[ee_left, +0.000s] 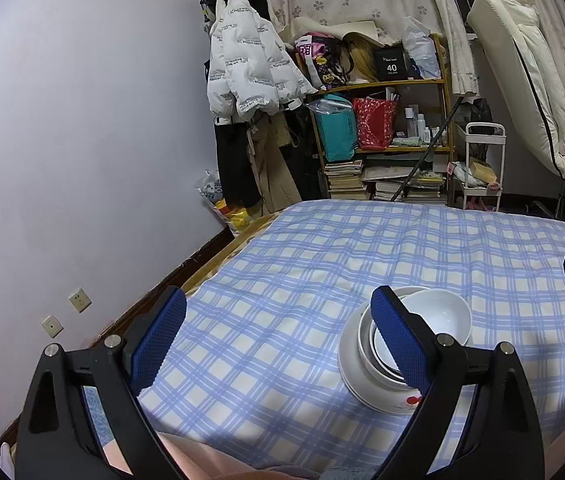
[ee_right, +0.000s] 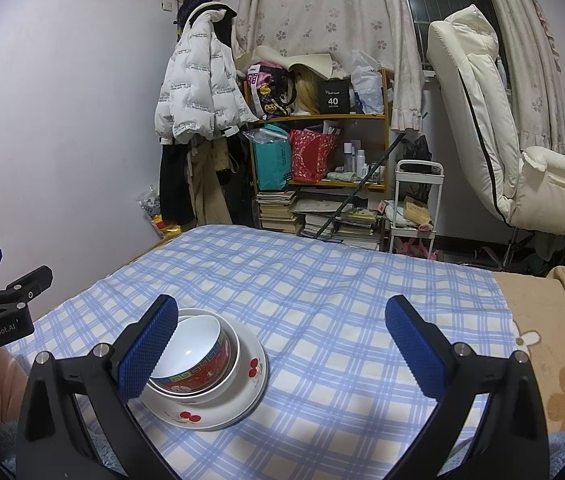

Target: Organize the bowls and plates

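The left gripper (ee_left: pixel 278 334) has its jaws released, wide apart, with nothing between them; it hangs above the checked cloth (ee_left: pixel 282 280) near the left edge of the table, and the wall (ee_left: pixel 82 140) with two sockets is just beside that edge. To the right of it stands the stack of dishes: a white plate (ee_right: pixel 252 380) with red cherry pictures lies flat on the cloth, a white bowl (ee_right: pixel 234 364) sits on it, and inside this bowl sits a red patterned bowl (ee_right: pixel 202 374) that is white within and holds nothing. The stack is at the near left part of the table, partly hidden behind the left finger of the right gripper (ee_right: pixel 280 346). This gripper also has its jaws released, and between them only bare cloth shows. Farther right the cloth ends and a beige flowered blanket (ee_right: pixel 554 340) covers the right edge. The middle and the far part of the cloth carry no objects.
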`<act>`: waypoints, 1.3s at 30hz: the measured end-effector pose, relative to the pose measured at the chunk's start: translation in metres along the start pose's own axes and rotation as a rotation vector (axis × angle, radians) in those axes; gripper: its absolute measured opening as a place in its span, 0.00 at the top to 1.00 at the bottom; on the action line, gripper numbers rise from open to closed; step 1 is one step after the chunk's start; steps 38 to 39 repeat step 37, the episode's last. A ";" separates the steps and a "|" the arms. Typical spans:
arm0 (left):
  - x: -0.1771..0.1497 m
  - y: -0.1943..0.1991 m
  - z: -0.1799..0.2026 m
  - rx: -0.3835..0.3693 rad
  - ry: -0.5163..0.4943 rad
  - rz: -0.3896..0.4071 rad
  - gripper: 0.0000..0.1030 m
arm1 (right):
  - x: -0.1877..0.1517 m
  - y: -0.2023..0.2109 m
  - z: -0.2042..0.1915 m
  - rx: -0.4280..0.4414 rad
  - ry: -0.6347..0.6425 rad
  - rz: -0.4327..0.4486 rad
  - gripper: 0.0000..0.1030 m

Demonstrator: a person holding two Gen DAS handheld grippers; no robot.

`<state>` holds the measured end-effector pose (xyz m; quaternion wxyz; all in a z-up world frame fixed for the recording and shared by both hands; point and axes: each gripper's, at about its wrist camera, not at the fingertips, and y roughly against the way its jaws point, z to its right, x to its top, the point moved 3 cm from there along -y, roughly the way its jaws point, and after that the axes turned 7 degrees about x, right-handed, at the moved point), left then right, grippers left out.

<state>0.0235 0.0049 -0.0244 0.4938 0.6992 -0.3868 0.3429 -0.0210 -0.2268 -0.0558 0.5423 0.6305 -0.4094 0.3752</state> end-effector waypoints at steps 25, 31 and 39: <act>-0.001 -0.001 -0.007 0.000 -0.002 0.000 0.10 | 0.001 0.000 0.000 0.000 0.002 -0.002 0.00; 0.000 0.000 -0.006 0.000 -0.001 0.000 0.10 | 0.001 0.000 0.000 0.001 0.000 -0.003 0.00; -0.001 -0.001 -0.007 0.000 0.000 -0.002 0.10 | 0.002 0.000 0.001 0.002 0.004 -0.003 0.00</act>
